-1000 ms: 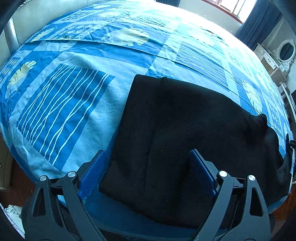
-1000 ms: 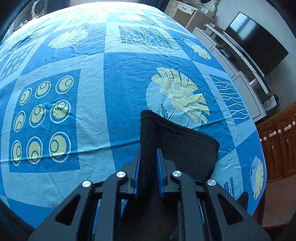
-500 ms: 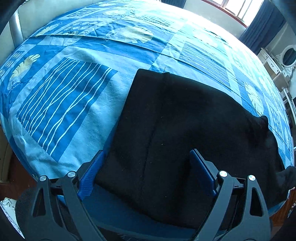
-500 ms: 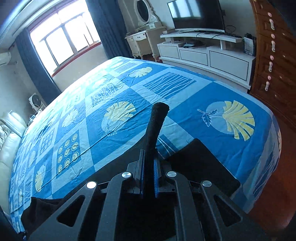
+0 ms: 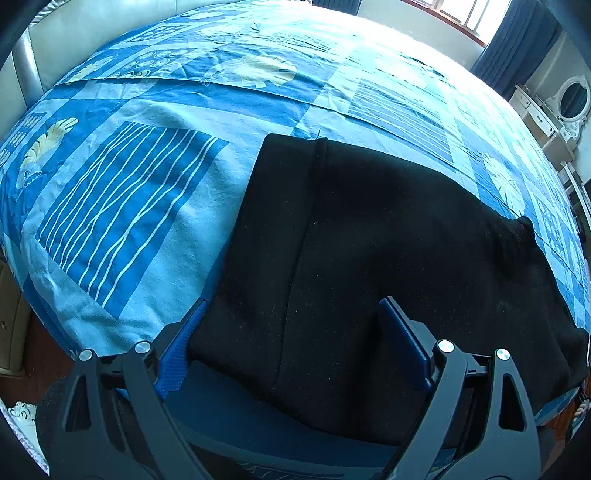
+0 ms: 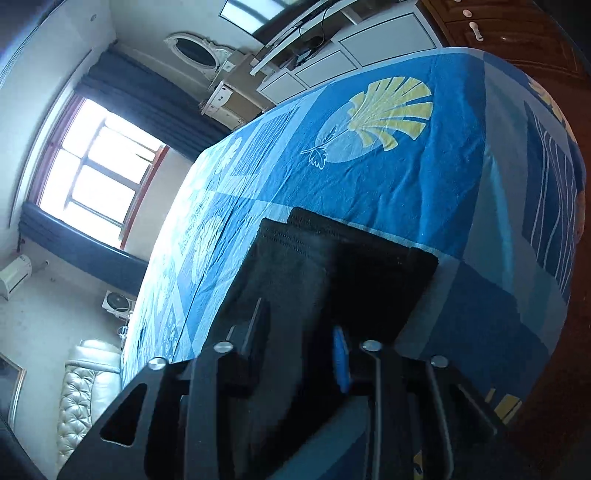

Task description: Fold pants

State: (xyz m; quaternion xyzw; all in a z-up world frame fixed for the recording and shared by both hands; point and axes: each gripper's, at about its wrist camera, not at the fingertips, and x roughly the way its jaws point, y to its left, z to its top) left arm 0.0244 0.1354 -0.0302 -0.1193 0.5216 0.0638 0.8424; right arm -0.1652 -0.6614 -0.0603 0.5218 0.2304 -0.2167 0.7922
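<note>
Black pants (image 5: 369, 240) lie flat on the blue patterned bedspread (image 5: 122, 206), folded lengthwise with a seam running down the middle. My left gripper (image 5: 291, 332) hovers open over their near end, one finger at each side of the cloth and neither pressing it. In the right wrist view, which is rolled sideways, the other end of the pants (image 6: 343, 258) lies near the bed's corner. My right gripper (image 6: 299, 343) is just above it. Its jaws are opening, with the dark cloth lying between and below the fingers, loose from the pads.
The bed's edge (image 6: 546, 258) drops to a dark wooden floor (image 6: 576, 350) on the right. Beyond the bed stand a white TV cabinet (image 6: 369, 33), a dresser with an oval mirror (image 6: 195, 55), a bright window (image 6: 99, 173) and a white tufted sofa (image 6: 81, 391).
My right gripper swung sideways and rolled while holding a fold of the pants, then parted its jaws and the cloth now lies on the bed. The left gripper has hardly moved.
</note>
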